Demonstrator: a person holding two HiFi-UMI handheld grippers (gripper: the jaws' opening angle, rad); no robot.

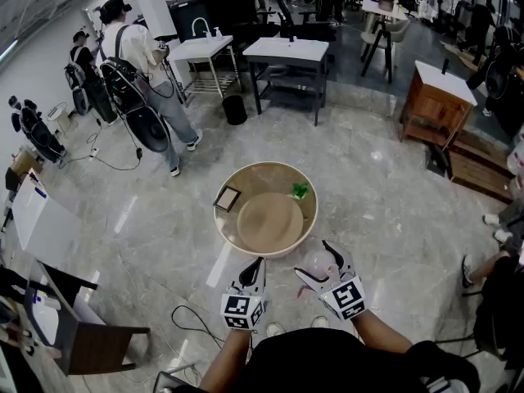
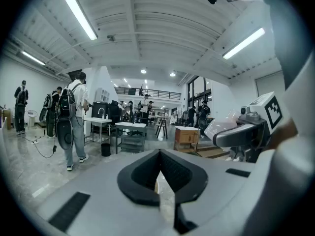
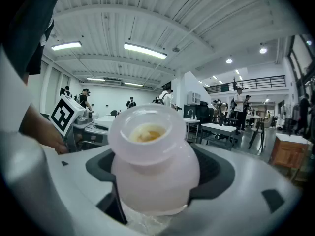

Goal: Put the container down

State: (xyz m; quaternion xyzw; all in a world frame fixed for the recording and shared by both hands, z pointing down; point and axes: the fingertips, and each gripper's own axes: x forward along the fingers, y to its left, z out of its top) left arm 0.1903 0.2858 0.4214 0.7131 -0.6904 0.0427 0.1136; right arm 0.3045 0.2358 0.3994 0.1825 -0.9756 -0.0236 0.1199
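Right at the near edge, both forearms come in from the bottom of the head view with the two grippers side by side, both aimed at the round table (image 1: 304, 229). Left gripper (image 1: 259, 261) has its jaws pinched together with nothing in them, and it points far and a touch right. Right gripper (image 1: 318, 265) is angled to the far left, jaws spread wide and clamped round the belly of the container (image 3: 153, 171), a cloudy white jar with a wide open mouth and something yellowish inside. It's held up in the air, and from the head view it sits just off the near right rim of the table, not on it.

Near left there's a dark chair (image 1: 92, 338) and a loose cable (image 1: 190, 316) on the floor.

On the table, most of the top is bare. A small frame (image 1: 227, 198) sits at the far left and a little green thing (image 1: 300, 190) at the far right, both close to the rim.

Past that it's open marble floor (image 1: 368, 178) all round, then a black bin (image 1: 235, 110), a white table (image 1: 286, 50) and a wooden cabinet (image 1: 436, 101) far right. A person with a backpack (image 1: 135, 51) stands far left.
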